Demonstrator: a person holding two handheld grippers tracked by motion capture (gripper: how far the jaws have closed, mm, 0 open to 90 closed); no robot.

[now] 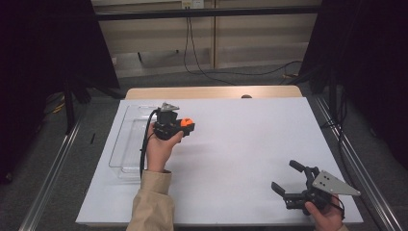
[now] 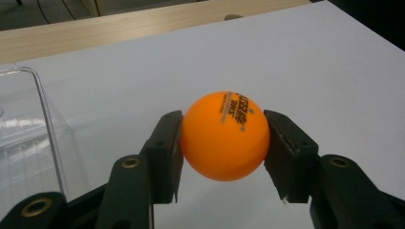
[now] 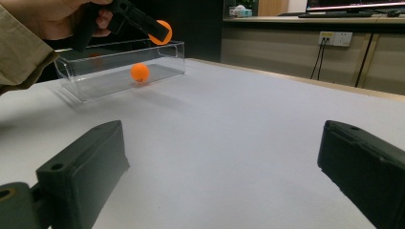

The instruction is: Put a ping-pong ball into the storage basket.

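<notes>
Over on the left half of the white table (image 1: 231, 144), the left gripper (image 1: 185, 126) has its two black jaws clamped on an orange ping-pong ball (image 2: 224, 136), one pad pressing each side, so it's a proper grip and not just resting there. From the left gripper view you can read dark print across the top of the ball, and the ball sits up off the tabletop between the jaws. Just beside it, toward the table's left edge, there's a clear plastic tray (image 1: 126, 139), long and shallow with see-through walls. From the right gripper view the held ball hangs above the near end of that tray, and a second orange ball (image 3: 139, 72) shows through the tray's clear wall, looks like it's lying inside on the bottom. The person's left hand (image 1: 159, 149) wraps around the gripper body, tan sleeve coming in from the bottom edge. Way over at the right front corner, the right gripper (image 1: 288, 179) is held low near the table with its jaws spread wide apart and nothing between them, well apart from the ball and the tray.
</notes>
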